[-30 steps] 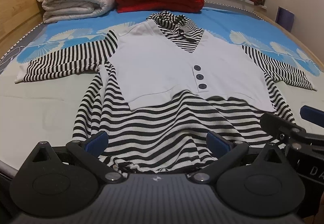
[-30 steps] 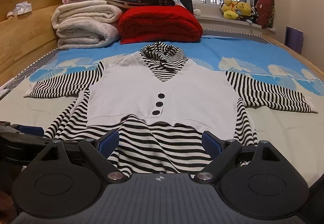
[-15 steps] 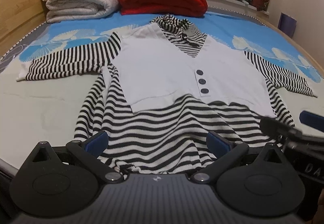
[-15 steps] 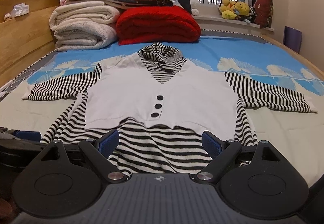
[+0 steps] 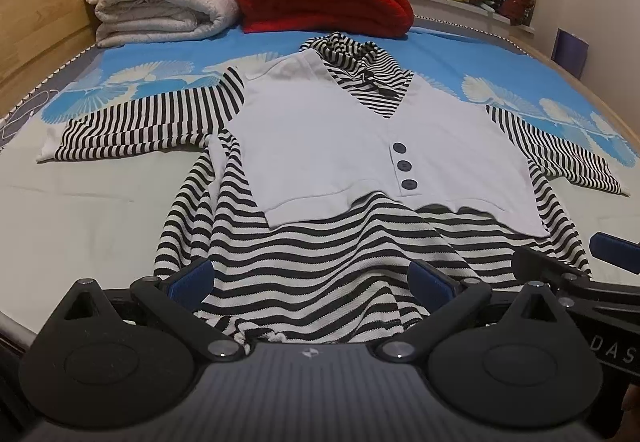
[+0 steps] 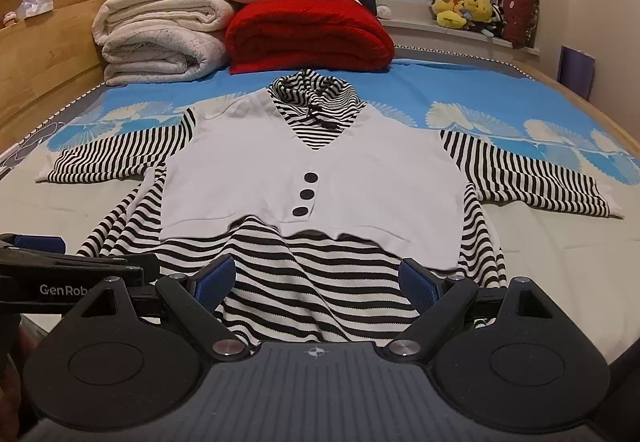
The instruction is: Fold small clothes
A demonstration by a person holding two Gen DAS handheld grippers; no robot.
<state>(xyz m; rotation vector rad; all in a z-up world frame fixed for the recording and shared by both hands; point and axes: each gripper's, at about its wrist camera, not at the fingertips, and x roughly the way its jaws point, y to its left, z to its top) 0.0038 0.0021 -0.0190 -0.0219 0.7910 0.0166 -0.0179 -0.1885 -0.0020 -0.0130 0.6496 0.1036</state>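
Left wrist: striped top flat on bed, hem between wide-open, empty left hand-held gripper; right hand-held gripper likewise.

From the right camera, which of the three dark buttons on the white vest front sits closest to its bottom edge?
The lowest button, just above the vest's hem band; the other two sit higher, toward the striped collar.

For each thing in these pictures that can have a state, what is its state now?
Black-and-white striped top with white vest front: spread flat on the bed, sleeves out, not yet folded.
Three dark buttons: fastened.
Red blanket: folded.
Cream blankets: folded, stacked.
Left gripper: open, above the hem.
Right gripper: open, above the hem.
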